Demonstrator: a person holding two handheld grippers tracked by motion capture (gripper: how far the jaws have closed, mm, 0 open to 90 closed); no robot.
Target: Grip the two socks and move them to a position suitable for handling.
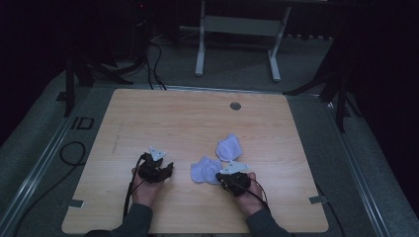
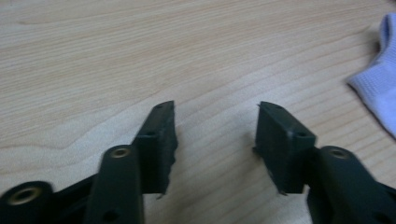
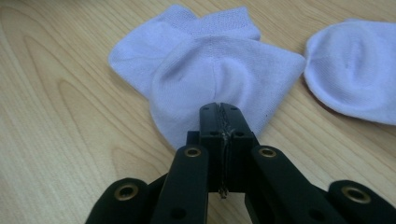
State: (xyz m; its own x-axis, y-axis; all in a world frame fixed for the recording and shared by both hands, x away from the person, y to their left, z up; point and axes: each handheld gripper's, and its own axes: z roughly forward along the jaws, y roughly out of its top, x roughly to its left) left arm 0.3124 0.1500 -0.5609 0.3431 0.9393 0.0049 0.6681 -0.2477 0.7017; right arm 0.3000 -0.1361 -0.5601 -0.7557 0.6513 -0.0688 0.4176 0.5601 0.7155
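Note:
Two pale lilac socks lie on the wooden table [image 1: 197, 118]. The nearer sock [image 1: 205, 170] [image 3: 210, 60] is folded over on itself. My right gripper [image 1: 220, 176] [image 3: 219, 107] is shut at its near edge, and the fabric puckers toward the closed tips. The second sock [image 1: 230, 147] [image 3: 355, 60] lies flat just beyond, apart from the gripper. My left gripper [image 1: 169, 169] [image 2: 215, 112] rests low over bare wood to the left with its jaws apart and nothing between them. An edge of the folded sock [image 2: 378, 88] lies off to its right.
A round grey grommet [image 1: 235, 105] sits in the table near its far edge. Black cables [image 1: 74, 153] lie on the floor to the left. A white stand frame [image 1: 237, 29] rises behind the table. Bare wood stretches across the far half and left side.

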